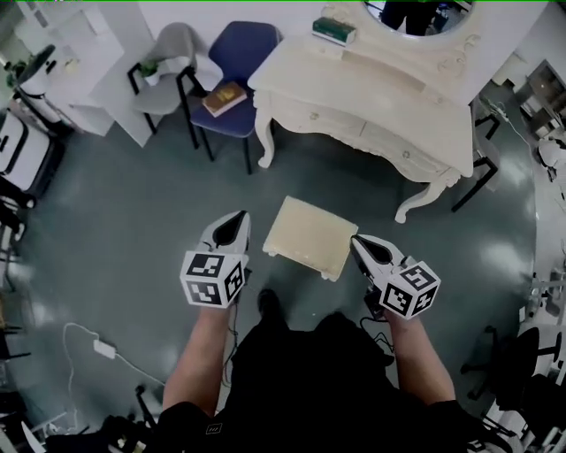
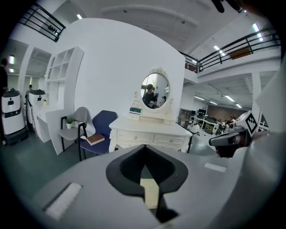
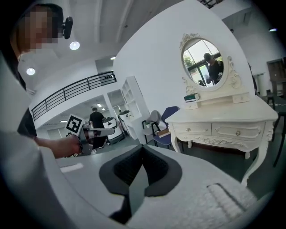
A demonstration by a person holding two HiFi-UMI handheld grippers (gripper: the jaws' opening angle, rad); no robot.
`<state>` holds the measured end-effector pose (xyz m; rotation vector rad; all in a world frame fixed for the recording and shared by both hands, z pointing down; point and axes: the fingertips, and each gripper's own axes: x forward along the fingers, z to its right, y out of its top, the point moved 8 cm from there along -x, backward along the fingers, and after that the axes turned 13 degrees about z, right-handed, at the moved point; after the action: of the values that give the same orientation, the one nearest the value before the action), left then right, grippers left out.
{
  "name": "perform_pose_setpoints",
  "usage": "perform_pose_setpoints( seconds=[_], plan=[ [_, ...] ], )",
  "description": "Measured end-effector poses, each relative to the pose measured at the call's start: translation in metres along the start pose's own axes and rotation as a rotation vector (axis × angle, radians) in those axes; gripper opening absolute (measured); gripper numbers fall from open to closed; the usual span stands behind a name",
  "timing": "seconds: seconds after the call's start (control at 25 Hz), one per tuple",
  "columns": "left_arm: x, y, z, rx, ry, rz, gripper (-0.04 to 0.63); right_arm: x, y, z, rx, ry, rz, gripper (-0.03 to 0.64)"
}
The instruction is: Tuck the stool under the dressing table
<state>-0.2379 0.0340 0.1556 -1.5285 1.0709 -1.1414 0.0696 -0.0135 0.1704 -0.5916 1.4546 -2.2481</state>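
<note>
Stool: the cream square padded stool [image 1: 309, 237] sits out on the dark grey shiny floor [image 1: 133, 212], in front of the table and clear of it, a bit askew to the table's front edge.
Dressing table: a white carved wooden dressing table [image 1: 380, 97] with curvy legs and drawers. It has an oval framed mirror [image 1: 416, 16] at the back and a small green book-looking thing [image 1: 334, 31] next to the mirror.
Left gripper: the left white-and-black gripper [image 1: 237, 221] hangs near the stool's left side, apart from it, nose pointing forward and slightly down toward the table. Its jaws are pressed together with nothing in them. In its own view you just get a peek of the cream stool top past the closed tips.
Right gripper: the right white-and-black gripper [image 1: 361, 243] is just beside the stool's near right corner, and I honestly can't tell if it touches. Its jaws are also squeezed tight, with nothing pinched.
Arms: both bare forearms reach straight out from the body, roughly level with each other and angled in a little, so the stool ends up between the two grippers. The marker cubes sit back by the hands.
Side stuff: a dark blue padded chair [image 1: 240, 53] with a brown book [image 1: 225, 97] on its seat stands left of the table, and there's a grey chair [image 1: 172, 49] beside it.
</note>
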Motion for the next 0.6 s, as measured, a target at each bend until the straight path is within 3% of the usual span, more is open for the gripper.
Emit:
perform_pose_setpoints(
  seconds=[0.2,0.36,0.6],
  plan=[
    [0.035,-0.001,-0.024,0.001,-0.078,-0.041,0.018,0.016,-0.002,-0.012,0.000,-0.068,0.018,0.005],
    [0.068,-0.007,-0.004,-0.005,-0.141,-0.076,0.018,-0.002,-0.011,0.006,0.027,-0.133,0.008,0.005],
    [0.104,-0.012,0.036,-0.007,-0.176,-0.116,0.019,-0.032,-0.028,0.057,0.064,-0.204,0.006,0.005]
  ],
)
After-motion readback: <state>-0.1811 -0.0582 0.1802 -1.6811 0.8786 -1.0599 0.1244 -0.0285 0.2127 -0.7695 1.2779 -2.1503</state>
